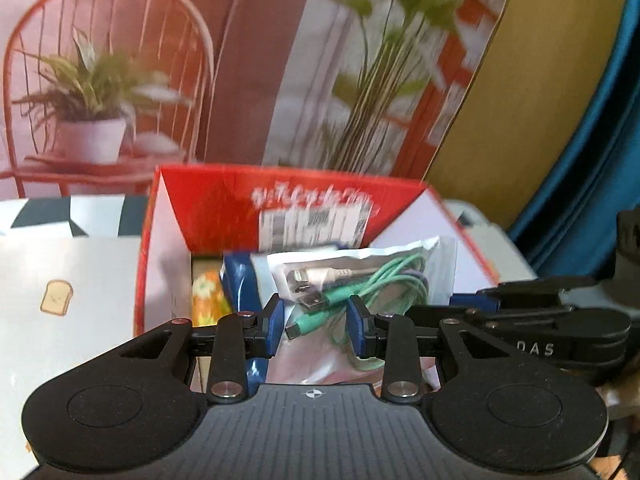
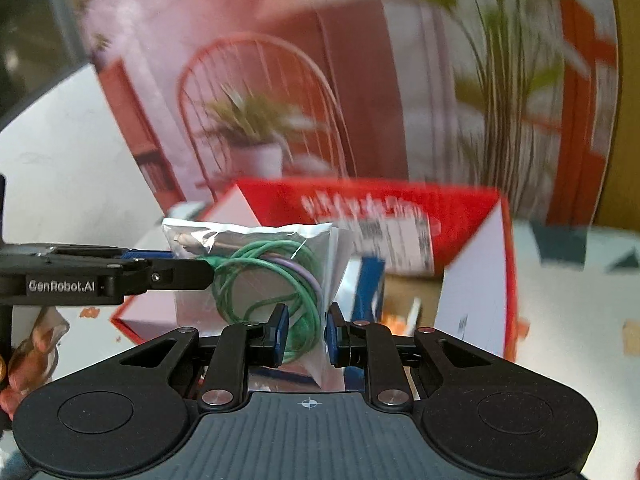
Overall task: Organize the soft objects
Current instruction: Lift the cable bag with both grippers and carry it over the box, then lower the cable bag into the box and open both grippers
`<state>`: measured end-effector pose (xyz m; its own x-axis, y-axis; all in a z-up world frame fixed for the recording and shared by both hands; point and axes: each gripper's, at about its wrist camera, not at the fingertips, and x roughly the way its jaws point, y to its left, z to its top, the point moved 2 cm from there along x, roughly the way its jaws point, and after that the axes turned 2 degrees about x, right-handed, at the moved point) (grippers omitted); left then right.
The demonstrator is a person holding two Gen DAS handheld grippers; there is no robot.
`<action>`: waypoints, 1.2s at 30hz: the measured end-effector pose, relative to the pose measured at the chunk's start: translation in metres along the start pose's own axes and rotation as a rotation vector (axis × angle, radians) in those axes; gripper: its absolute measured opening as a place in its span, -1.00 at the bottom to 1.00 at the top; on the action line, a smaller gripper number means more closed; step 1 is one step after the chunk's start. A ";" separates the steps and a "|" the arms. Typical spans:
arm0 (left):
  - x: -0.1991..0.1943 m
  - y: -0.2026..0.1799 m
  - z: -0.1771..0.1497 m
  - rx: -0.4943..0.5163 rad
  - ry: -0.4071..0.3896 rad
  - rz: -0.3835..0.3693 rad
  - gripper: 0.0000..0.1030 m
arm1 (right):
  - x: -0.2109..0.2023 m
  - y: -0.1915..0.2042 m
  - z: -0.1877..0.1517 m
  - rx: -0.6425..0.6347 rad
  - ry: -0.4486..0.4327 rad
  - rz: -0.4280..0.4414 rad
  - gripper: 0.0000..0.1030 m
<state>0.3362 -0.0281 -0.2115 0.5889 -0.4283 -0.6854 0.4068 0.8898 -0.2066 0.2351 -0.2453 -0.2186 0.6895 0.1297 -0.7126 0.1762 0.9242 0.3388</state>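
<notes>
Left gripper (image 1: 316,330): matte black linkage arms, blue finger pads (image 1: 276,326), silver pivot screws, ribbed grey body with a white crosshair mark at 6 o'clock, round black discs at 7 and 5. Right gripper (image 2: 306,334): same build, blue pads (image 2: 280,332), same crosshair. In the right wrist view the left unit's side at 9 o'clock reads "GenRobot.AI". In the left wrist view the right unit at 3 o'clock shows "DAS" lettering.

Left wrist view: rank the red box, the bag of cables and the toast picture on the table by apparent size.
1. red box
2. bag of cables, nearer the camera, so it is flattered
3. toast picture
</notes>
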 end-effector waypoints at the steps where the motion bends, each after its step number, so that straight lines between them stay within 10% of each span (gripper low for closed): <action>1: 0.006 0.001 -0.001 0.003 0.023 0.002 -0.31 | 0.005 -0.003 -0.001 0.013 0.023 -0.003 -0.64; 27: 0.050 0.001 -0.015 0.022 0.201 0.027 -0.29 | 0.048 -0.015 -0.017 0.051 0.198 -0.084 -0.62; 36: 0.039 0.004 -0.008 -0.011 0.142 0.042 0.11 | 0.044 -0.010 -0.013 0.014 0.164 -0.149 -0.33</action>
<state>0.3548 -0.0399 -0.2447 0.4999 -0.3646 -0.7856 0.3757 0.9086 -0.1826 0.2544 -0.2443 -0.2618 0.5316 0.0498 -0.8455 0.2778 0.9328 0.2296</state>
